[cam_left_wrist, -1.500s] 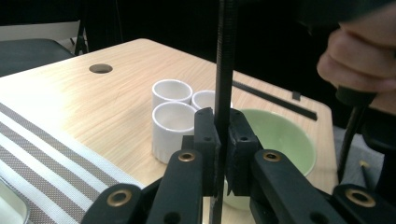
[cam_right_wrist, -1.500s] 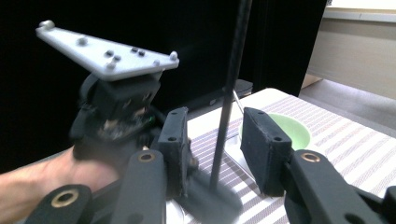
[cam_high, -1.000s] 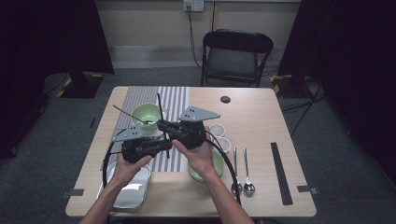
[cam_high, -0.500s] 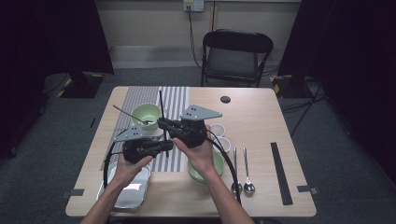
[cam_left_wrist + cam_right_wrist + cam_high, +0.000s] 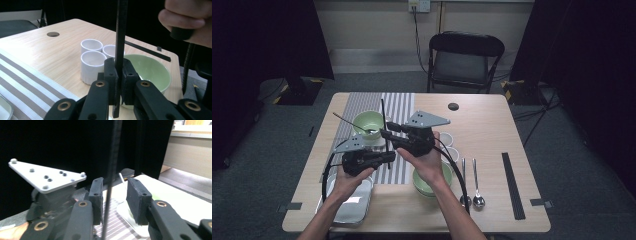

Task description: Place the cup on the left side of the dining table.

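High view: left gripper and right gripper meet above the striped mat, a thin black rod standing upright between them. Left gripper view: jaws clamped on the rod, steadying it; white cups, green bowl behind. Right gripper view: jaws just opened, pads clear of the rod, apparently a handover.

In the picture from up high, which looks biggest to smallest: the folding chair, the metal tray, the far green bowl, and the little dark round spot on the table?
1. Black folding chair, though it stands farthest away.
2. Shiny metal tray, partly hidden by a hand.
3. Pale green bowl on the striped mat.
4. Small dark round spot.
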